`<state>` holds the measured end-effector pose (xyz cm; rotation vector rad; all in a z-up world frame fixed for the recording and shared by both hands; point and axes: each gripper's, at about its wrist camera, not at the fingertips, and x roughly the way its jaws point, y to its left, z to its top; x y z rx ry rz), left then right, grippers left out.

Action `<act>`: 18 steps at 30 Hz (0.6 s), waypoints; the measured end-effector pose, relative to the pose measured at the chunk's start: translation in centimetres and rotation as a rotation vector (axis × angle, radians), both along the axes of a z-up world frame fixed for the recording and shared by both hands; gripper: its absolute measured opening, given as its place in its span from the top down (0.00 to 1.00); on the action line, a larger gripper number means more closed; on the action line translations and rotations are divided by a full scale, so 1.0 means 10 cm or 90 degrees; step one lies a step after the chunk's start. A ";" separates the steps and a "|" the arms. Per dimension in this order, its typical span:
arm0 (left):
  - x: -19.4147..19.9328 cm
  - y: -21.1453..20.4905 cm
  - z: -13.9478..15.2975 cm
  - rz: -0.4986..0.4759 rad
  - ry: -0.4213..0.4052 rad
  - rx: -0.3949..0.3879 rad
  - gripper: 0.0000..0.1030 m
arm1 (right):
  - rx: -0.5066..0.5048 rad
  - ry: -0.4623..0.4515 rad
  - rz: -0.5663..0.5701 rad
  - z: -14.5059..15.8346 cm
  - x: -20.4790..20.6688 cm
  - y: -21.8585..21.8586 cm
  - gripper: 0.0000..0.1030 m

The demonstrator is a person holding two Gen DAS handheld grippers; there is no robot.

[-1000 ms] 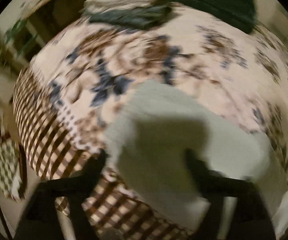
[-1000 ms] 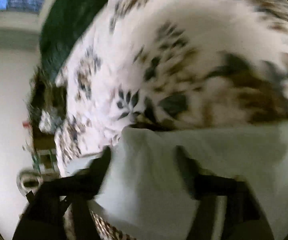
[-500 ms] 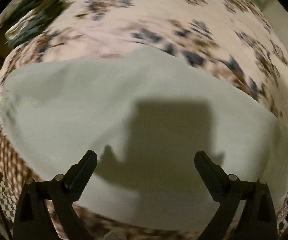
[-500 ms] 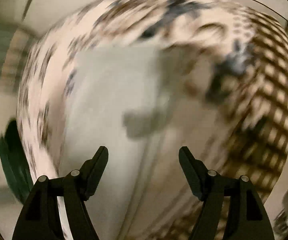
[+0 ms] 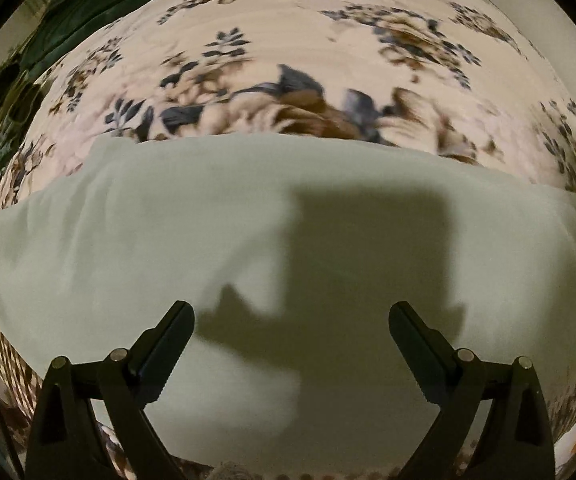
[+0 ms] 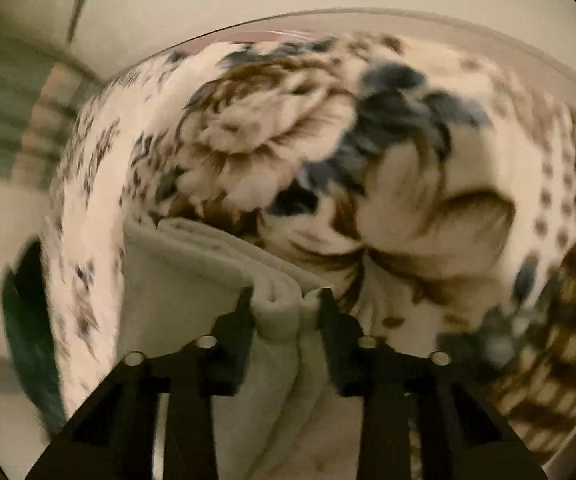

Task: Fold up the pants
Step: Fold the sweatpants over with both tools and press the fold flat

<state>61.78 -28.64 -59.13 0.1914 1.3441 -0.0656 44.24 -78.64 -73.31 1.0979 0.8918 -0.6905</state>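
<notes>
On a floral-covered bed point(image 5: 288, 32), the pale pants point(image 5: 248, 220) lie partly folded, the right gripper point(image 6: 286, 300) having just clenched its fingers on a bunched edge while the left gripper point(image 5: 292, 316) hovers released above, more folds apparently remaining.

The left gripper point(image 5: 291, 320) points steeply downward, its jaws spread wide and holding nothing. The right gripper point(image 6: 286, 304) has just been closing (cloth bunched between its fingers).
</notes>
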 end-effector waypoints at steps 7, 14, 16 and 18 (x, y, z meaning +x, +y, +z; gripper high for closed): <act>-0.04 -0.09 -0.10 -0.008 0.012 0.013 0.03 | 0.010 0.033 -0.007 0.02 -0.28 0.01 0.76; -0.04 0.04 -0.37 0.014 0.048 -0.012 0.03 | 0.171 -0.085 -0.107 -0.39 -0.64 -0.25 0.38; -0.03 0.09 -0.49 0.029 0.069 -0.019 0.03 | 0.170 -0.100 -0.119 -0.40 -0.72 -0.25 0.37; -0.01 0.10 -0.52 0.029 0.068 -0.024 0.02 | 0.198 -0.119 -0.123 -0.50 -0.75 -0.23 0.35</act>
